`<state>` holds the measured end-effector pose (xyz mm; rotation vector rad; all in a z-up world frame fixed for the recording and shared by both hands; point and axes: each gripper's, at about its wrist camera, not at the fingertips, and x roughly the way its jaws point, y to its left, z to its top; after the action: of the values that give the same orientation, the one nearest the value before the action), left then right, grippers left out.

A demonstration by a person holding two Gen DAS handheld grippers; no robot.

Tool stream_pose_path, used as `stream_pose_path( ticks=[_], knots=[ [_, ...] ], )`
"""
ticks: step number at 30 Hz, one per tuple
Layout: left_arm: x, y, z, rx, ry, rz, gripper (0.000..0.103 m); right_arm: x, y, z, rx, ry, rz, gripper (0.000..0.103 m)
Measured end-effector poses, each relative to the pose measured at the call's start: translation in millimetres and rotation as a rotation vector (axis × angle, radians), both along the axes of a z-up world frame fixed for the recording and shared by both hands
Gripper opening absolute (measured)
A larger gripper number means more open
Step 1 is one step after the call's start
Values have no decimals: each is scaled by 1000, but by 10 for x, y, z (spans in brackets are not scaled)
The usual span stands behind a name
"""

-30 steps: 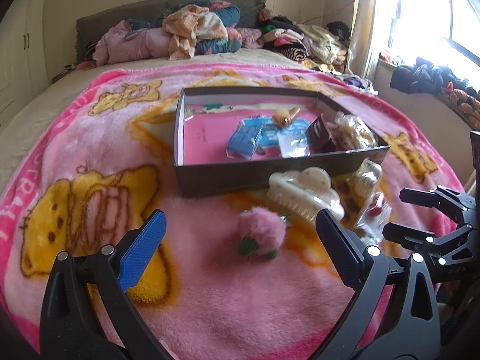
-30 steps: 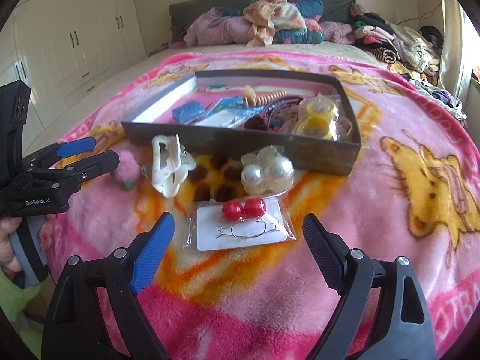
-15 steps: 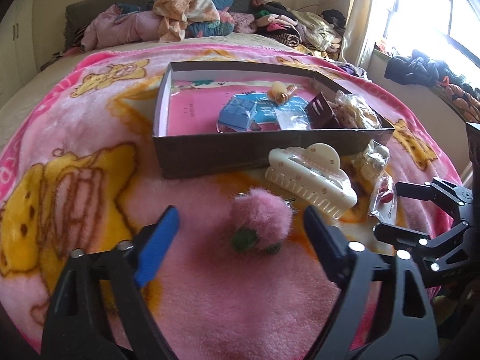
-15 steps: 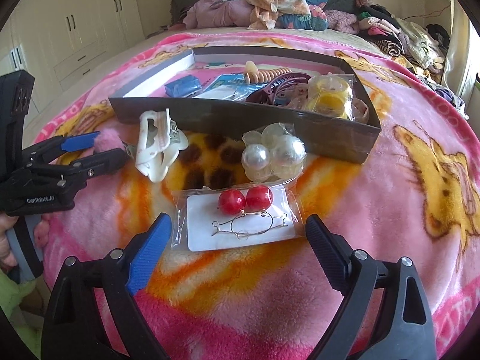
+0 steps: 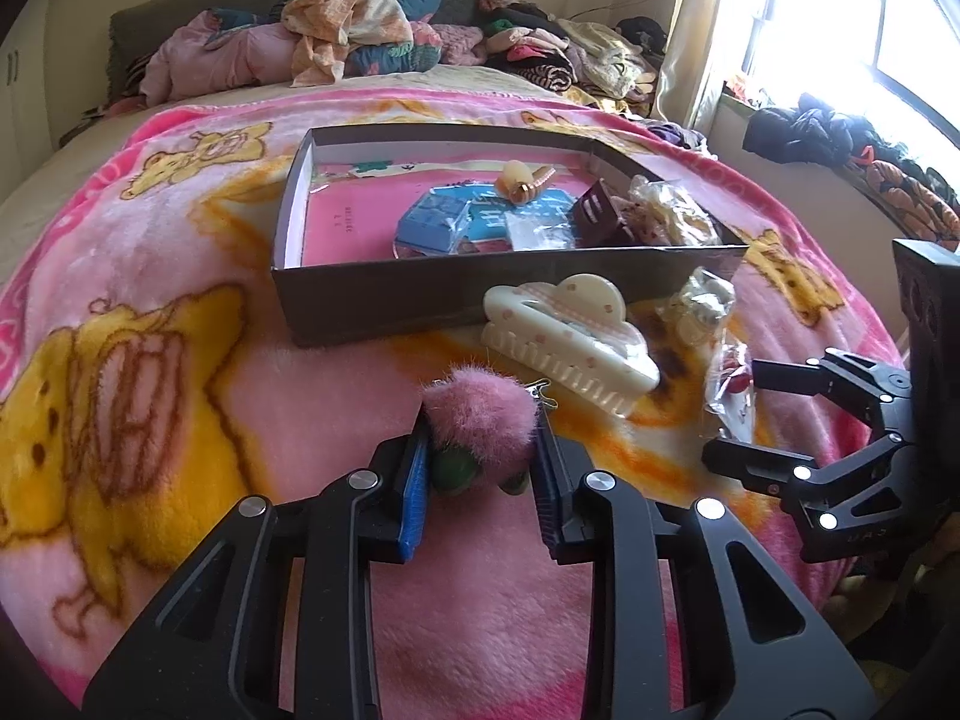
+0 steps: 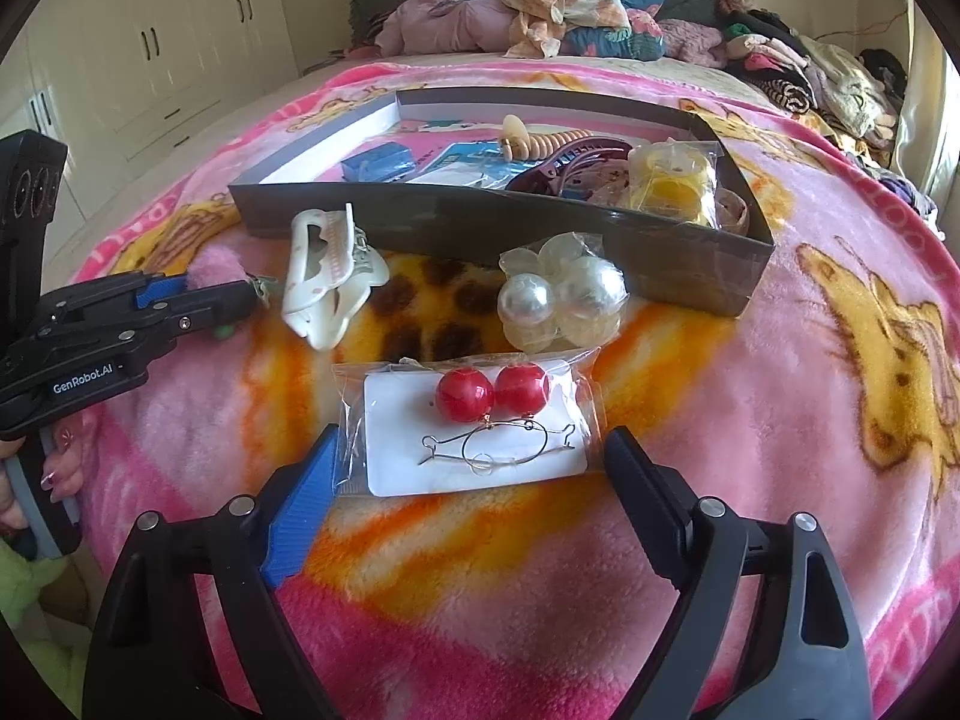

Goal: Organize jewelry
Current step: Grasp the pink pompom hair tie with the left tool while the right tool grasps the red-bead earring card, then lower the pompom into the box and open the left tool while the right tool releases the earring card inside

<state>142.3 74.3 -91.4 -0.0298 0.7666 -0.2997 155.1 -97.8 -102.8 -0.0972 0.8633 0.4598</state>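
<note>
A fluffy pink pom-pom clip (image 5: 480, 405) lies on the pink blanket in front of the dark shallow box (image 5: 390, 300). My left gripper (image 5: 480, 438) is closing on it, and both pads press its sides. In the right wrist view a clear packet of red bead earrings (image 6: 468, 426) lies between the fingers of my right gripper (image 6: 474, 450). Its jaws stand wide and are closing slightly, with the pads clear of the packet. The left gripper (image 6: 198, 300) shows at the left there, partly hiding the pom-pom (image 6: 216, 267).
A white claw clip (image 5: 570, 336) and a packet of large pearls (image 6: 558, 300) lie against the box's front wall (image 6: 480, 222). The box holds blue cards, a dark comb clip and yellow packets. Piled clothes line the bed's far end. A hand (image 6: 57, 468) holds the left handle.
My left gripper moved in around the pom-pom and its jaws came together onto it. The right gripper edged toward the earring packet with its jaws still wide.
</note>
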Motion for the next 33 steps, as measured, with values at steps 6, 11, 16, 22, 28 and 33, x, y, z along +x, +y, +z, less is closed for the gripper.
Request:
stream_pose_path(
  ticks=[6, 11, 16, 22, 28, 33],
  knots=[
    [-85, -37, 138, -13, -21, -16, 21, -24, -132, 137, 77, 21, -12, 65],
    [-67, -110, 265, -21, -49, -30, 21, -48, -162, 257, 84, -19, -13, 61],
    [-16, -184, 372, -35, -72, -43, 21, -68, -181, 295, 100, -24, -15, 58],
    [35, -275, 467, -48, -98, -58, 21, -99, -290, 413, 144, -54, -34, 56],
    [110, -336, 568, -51, -125, -66, 21, -74, -401, 575, 172, -97, -70, 56],
    [244, -368, 617, -55, -139, -60, 21, -3, -414, 711, 152, -145, -80, 50]
  ],
)
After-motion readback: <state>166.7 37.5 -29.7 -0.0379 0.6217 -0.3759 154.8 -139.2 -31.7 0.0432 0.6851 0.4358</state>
